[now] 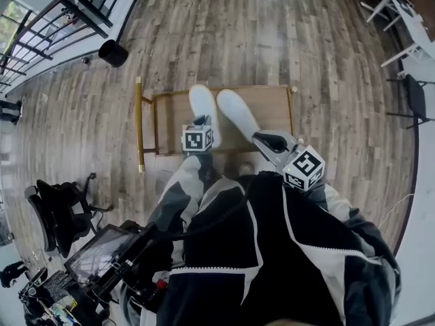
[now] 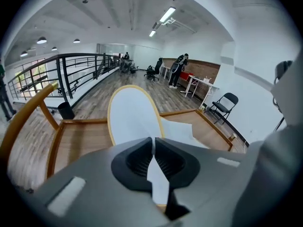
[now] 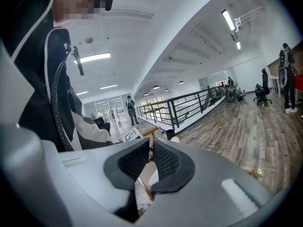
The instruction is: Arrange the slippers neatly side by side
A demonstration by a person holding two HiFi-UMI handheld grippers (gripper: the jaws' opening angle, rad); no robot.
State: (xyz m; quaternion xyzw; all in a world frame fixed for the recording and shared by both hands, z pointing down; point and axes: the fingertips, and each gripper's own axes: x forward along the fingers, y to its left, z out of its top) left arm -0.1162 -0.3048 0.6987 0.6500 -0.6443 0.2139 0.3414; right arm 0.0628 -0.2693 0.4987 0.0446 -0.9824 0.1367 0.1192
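Note:
Two white slippers lie on a low wooden table point(image 1: 174, 122). In the head view the left slipper point(image 1: 202, 102) and the right slipper point(image 1: 236, 112) lie close together, toes pointing away from me. My left gripper point(image 1: 201, 123) is at the left slipper's heel. In the left gripper view its jaws point(image 2: 154, 144) are shut on a thin white edge of that slipper point(image 2: 132, 115), whose tan-rimmed sole tilts up. The other slipper point(image 2: 179, 130) lies beside it. My right gripper point(image 1: 261, 138) is by the right slipper's heel, its pads point(image 3: 151, 148) closed together with nothing seen held.
The table has a gold frame and handle bar point(image 1: 139, 124). A black bin point(image 1: 113, 52) stands on the wood floor near a railing point(image 1: 75, 12). An office chair point(image 1: 58, 212) and a screen point(image 1: 102, 250) are at my left. People stand far off point(image 2: 179, 70).

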